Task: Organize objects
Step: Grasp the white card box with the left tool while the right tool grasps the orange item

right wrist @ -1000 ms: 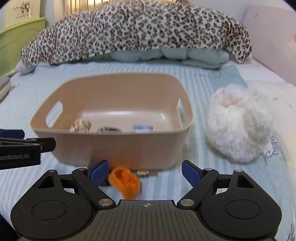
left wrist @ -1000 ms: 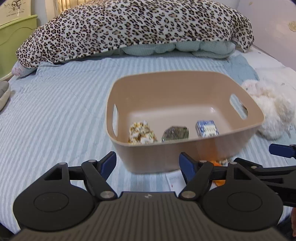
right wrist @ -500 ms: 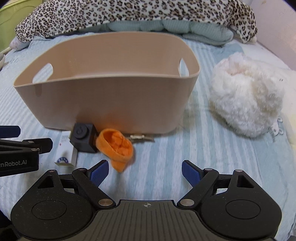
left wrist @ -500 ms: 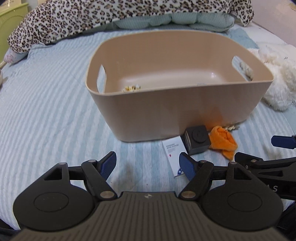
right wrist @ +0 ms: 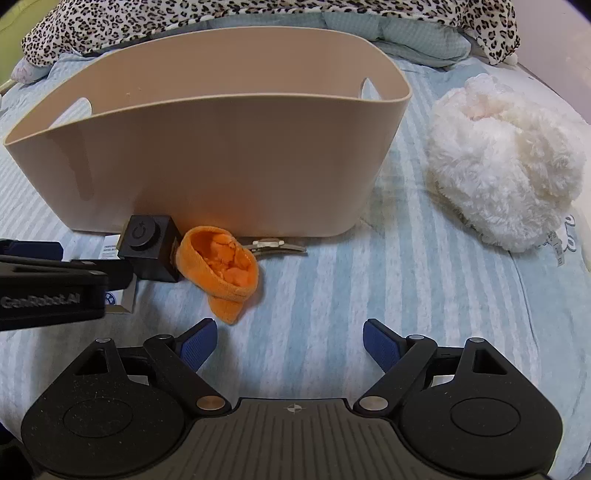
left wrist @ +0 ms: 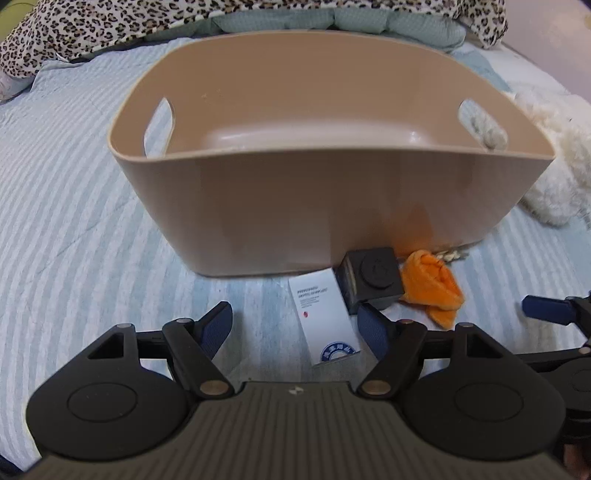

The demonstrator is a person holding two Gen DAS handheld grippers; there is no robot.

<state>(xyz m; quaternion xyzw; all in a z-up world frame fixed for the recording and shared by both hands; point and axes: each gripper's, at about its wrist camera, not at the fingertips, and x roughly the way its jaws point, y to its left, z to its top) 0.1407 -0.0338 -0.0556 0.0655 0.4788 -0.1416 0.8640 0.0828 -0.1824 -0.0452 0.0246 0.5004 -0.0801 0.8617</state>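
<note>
A tan plastic basket [left wrist: 332, 192] with handle slots stands on the striped bed; it also shows in the right wrist view [right wrist: 221, 158]. In front of it lie a white card box [left wrist: 325, 321], a black cube [left wrist: 373, 277] and an orange rolled cloth [left wrist: 432, 284]. In the right wrist view the cube [right wrist: 151, 247], the cloth [right wrist: 221, 266] and a metal clip [right wrist: 273, 246] lie by the basket's base. My left gripper [left wrist: 295, 325] is open, low over the white box. My right gripper [right wrist: 290, 343] is open and empty, just short of the cloth. The basket's contents are hidden by its wall.
A white fluffy plush [right wrist: 502, 162] lies right of the basket. A leopard-print pillow [left wrist: 110, 26] and a pale green quilt [right wrist: 413, 40] lie behind it. Striped bedding [right wrist: 369, 288] spreads around my right gripper. My left gripper's side shows in the right wrist view [right wrist: 48, 291].
Both grippers have dropped low and moved closer to the items in front of the basket. The things inside the basket have gone out of sight behind its wall. Both stay open.
</note>
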